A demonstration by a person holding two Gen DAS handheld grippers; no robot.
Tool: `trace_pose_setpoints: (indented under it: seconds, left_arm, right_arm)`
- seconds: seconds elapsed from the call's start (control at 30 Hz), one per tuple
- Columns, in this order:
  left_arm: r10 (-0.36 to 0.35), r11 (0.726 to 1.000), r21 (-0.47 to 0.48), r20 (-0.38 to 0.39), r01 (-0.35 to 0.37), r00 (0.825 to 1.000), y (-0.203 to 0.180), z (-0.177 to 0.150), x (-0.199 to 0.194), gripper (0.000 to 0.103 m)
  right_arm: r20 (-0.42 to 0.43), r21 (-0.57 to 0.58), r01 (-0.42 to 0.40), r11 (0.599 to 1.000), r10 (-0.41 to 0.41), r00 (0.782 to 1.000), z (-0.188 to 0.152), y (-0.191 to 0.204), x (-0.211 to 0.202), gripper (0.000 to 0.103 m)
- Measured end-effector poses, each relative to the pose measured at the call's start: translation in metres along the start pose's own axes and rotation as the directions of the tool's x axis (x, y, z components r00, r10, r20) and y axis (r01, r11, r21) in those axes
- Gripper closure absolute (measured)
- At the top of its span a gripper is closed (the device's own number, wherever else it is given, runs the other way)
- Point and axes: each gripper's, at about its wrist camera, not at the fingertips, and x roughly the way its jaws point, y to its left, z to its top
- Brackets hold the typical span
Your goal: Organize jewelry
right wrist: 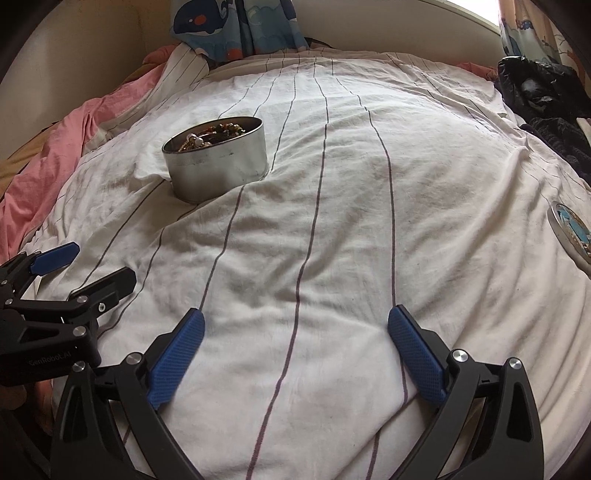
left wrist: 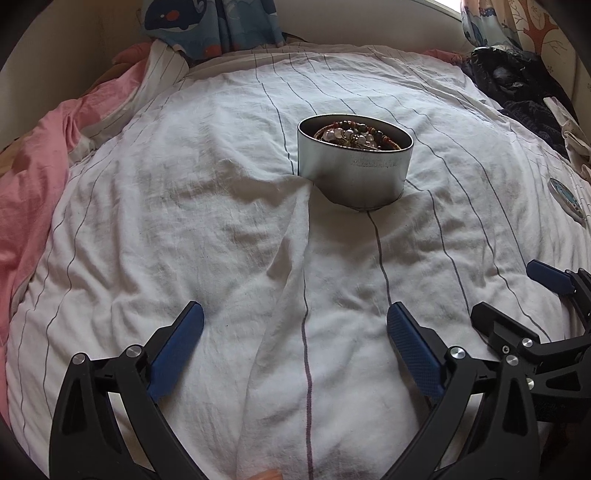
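A round silver tin (left wrist: 354,173) stands open on the white striped bedsheet (left wrist: 184,221), filled with beaded bracelets and other jewelry (left wrist: 354,134). In the right wrist view the tin (right wrist: 216,168) is at upper left with the jewelry (right wrist: 210,134) inside. Its round lid (right wrist: 572,230), with a blue picture, lies on the sheet at the far right, and also shows in the left wrist view (left wrist: 567,199). My left gripper (left wrist: 295,325) is open and empty, well short of the tin. My right gripper (right wrist: 295,326) is open and empty over bare sheet.
A pink blanket (left wrist: 33,184) is bunched at the left. Dark clothes (left wrist: 517,81) lie at the back right. A whale-print curtain (right wrist: 236,26) hangs at the back. The right gripper's fingers (left wrist: 546,273) show at the right of the left wrist view.
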Motion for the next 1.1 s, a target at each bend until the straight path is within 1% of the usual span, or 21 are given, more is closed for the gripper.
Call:
trace_pose_setpoints:
  seconds: [0.1,0.2,0.33,1.1]
  left_arm:
    - [-0.020,1.000,-0.017,-0.006,0.020,1.000,0.004,-0.001,0.002,0.007]
    - [-0.044,0.998,-0.037,-0.006,0.043,0.999,0.008,-0.002,0.003,0.007]
    - [-0.055,0.997,-0.045,-0.008,0.054,0.998,0.010,-0.002,0.005,0.007]
    - [-0.057,0.997,-0.047,-0.010,0.056,0.998,0.010,-0.002,0.005,0.007]
  right_arm:
    - [-0.016,-0.012,0.013,1.000,-0.013,1.000,0.000,0.002,0.003,0.007]
    - [-0.011,-0.012,0.012,1.000,-0.012,1.000,0.000,0.003,0.002,0.007]
    - [-0.001,-0.012,0.012,1.000,-0.012,1.000,-0.001,0.002,0.000,0.007]
    - [0.001,-0.011,0.011,1.000,-0.011,1.000,-0.001,0.003,0.000,0.007]
